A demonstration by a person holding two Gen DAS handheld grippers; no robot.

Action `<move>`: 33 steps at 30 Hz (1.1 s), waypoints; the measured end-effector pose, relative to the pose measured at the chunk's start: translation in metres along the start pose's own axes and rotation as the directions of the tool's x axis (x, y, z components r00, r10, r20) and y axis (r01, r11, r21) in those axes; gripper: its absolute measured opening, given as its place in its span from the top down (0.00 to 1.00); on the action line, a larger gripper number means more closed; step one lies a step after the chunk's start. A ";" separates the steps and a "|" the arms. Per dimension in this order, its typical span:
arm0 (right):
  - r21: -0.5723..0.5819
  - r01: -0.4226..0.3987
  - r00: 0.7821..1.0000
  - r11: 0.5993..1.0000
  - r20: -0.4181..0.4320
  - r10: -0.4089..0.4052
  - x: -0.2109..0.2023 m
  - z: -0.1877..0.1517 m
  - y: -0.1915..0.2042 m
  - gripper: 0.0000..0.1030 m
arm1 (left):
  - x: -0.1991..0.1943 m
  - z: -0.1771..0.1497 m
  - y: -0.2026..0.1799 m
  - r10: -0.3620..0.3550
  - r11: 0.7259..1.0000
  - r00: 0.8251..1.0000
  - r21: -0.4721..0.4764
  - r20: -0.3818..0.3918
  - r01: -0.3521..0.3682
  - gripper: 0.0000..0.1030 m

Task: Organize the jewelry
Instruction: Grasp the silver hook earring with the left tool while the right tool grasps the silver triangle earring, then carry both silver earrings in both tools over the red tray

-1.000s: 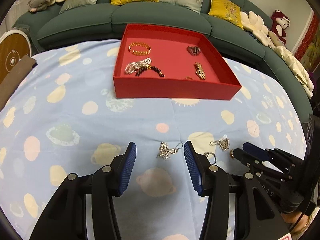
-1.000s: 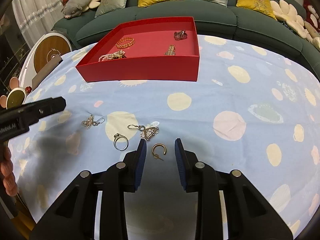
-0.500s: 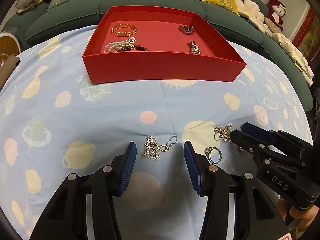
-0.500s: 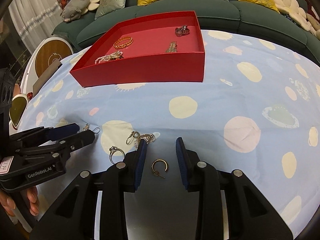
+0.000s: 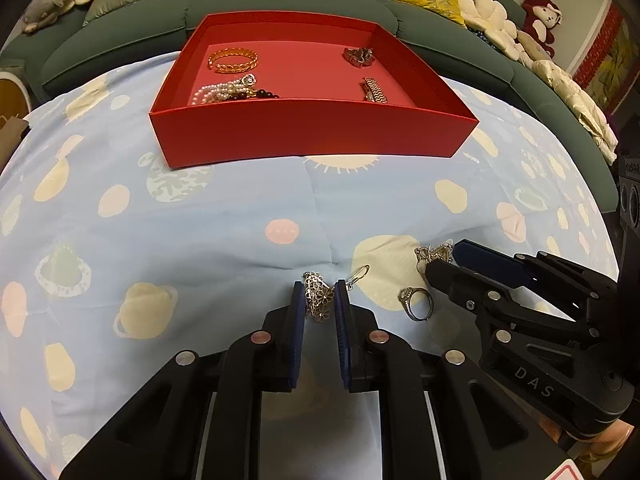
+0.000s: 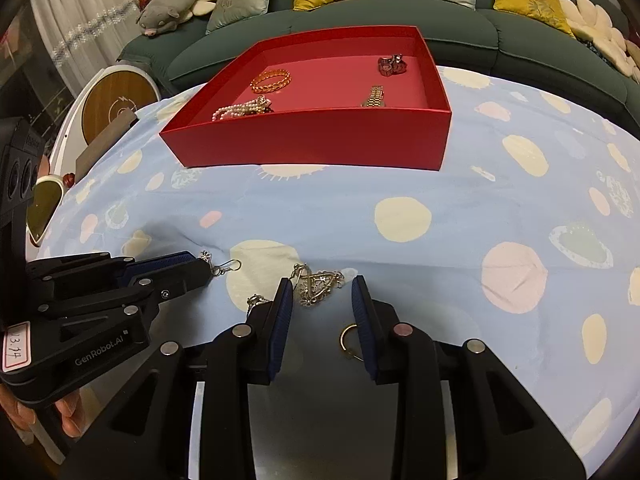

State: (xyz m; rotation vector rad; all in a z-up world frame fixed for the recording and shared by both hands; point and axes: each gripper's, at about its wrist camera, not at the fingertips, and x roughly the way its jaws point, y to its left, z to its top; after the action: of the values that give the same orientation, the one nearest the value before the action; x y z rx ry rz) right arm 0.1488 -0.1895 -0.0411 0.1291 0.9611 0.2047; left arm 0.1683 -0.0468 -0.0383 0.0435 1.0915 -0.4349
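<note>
My left gripper [image 5: 319, 296] is shut on a silver flower earring [image 5: 319, 298] low on the blue spotted cloth; its hook [image 5: 359, 272] sticks out to the right. My right gripper [image 6: 320, 300] is open, its pads either side of a silver filigree earring [image 6: 318, 284], with a gold hoop earring [image 6: 347, 338] lying between its fingers. A silver ring [image 5: 416, 302] lies between the two grippers. The red tray [image 5: 312, 132] beyond holds a gold bangle [image 5: 233, 60], a pearl bracelet [image 5: 224, 90] and other pieces.
The tray also shows in the right wrist view [image 6: 316, 144]. A green sofa [image 5: 280, 4] with cushions curves behind the table. A round wooden board [image 6: 116, 106] stands at the table's left edge.
My left gripper moved forward and closed on the flower earring. My right gripper advanced so the filigree earring sits between its pads and the gold hoop lies farther back between its fingers.
</note>
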 end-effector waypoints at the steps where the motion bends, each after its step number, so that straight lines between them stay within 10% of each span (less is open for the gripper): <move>1: -0.005 0.003 1.000 1.000 0.003 -0.003 0.001 0.000 0.002 0.71 | 0.000 0.000 0.000 -0.001 1.000 1.000 0.002 0.000 0.001 0.88; 21: -0.045 0.009 0.997 0.999 0.075 -0.005 -0.022 0.014 0.016 0.83 | -0.032 0.014 0.014 -0.069 0.997 0.996 -0.040 0.057 0.071 1.00; 33: -0.031 -0.006 0.979 1.000 0.204 0.012 -0.074 0.097 0.010 0.83 | -0.096 0.105 0.010 -0.098 0.994 0.965 -0.023 0.245 0.107 1.00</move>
State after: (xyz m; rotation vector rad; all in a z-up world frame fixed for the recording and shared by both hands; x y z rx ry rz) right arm 0.1863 -0.1983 0.0745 0.1244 0.7528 0.2102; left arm 0.2236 -0.0321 0.0924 -0.0971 0.8616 -0.4997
